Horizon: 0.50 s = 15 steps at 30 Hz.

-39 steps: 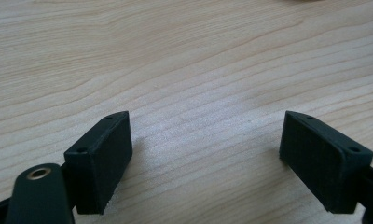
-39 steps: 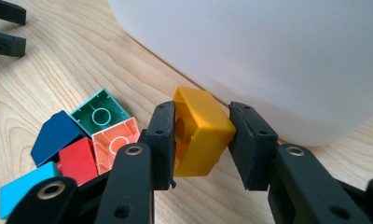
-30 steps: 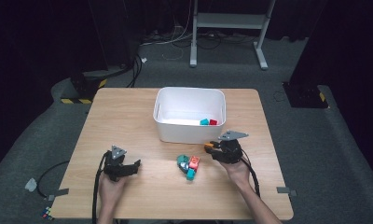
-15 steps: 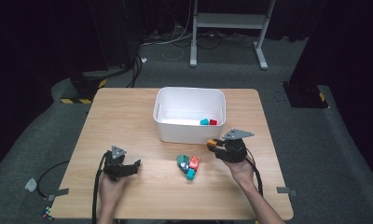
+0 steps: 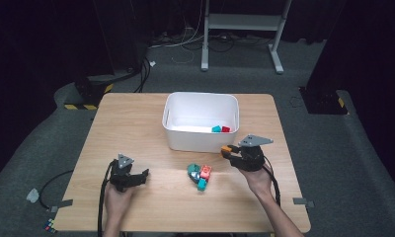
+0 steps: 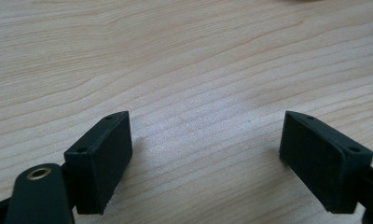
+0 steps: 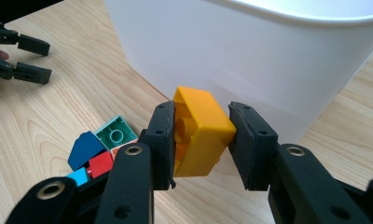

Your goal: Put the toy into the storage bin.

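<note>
My right gripper (image 7: 199,140) is shut on an orange brick (image 7: 201,133), held above the table just in front of the white bin (image 7: 250,51). From above, that orange brick (image 5: 227,148) sits at the tip of the right gripper (image 5: 231,151), close to the bin's (image 5: 200,138) front right corner. A small heap of loose bricks (image 5: 199,175), teal, red and blue, lies on the table left of that hand; the same heap of bricks (image 7: 98,151) lies below the jaws. My left gripper (image 6: 205,154) stands open over bare wood, near the table's front left (image 5: 141,176).
Inside the bin lie a teal brick (image 5: 216,129) and a red brick (image 5: 226,129) at its front right. The wooden table (image 5: 136,123) stands on grey carpet, with cables and a metal stand (image 5: 242,22) behind it.
The right gripper has risen a little with the orange brick and edged toward the bin. The left gripper has stayed where it was.
</note>
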Tool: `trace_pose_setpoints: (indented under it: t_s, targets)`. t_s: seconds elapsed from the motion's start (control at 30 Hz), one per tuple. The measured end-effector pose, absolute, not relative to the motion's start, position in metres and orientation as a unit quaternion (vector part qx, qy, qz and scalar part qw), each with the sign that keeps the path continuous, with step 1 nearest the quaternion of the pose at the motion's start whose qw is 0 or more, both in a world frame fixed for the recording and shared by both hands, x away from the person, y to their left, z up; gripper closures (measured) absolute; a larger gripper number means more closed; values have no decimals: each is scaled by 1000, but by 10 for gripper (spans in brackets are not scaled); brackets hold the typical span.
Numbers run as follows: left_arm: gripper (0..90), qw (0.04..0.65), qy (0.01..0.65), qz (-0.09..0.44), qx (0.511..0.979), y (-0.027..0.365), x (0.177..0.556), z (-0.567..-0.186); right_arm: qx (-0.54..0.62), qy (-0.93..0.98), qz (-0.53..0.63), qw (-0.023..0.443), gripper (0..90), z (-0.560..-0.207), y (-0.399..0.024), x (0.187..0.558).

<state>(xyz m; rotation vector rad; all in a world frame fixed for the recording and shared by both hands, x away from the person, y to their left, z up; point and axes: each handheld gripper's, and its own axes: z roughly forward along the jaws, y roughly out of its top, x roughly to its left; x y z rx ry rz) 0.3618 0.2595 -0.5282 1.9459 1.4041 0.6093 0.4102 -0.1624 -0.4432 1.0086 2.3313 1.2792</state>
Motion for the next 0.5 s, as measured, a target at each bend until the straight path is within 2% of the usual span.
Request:
trace_pose_setpoints:
  t_s: [0.5]
  targets:
    - [173, 327, 536, 232, 743, 259, 361, -528, 364, 799, 456, 147, 624, -426, -162, 411]
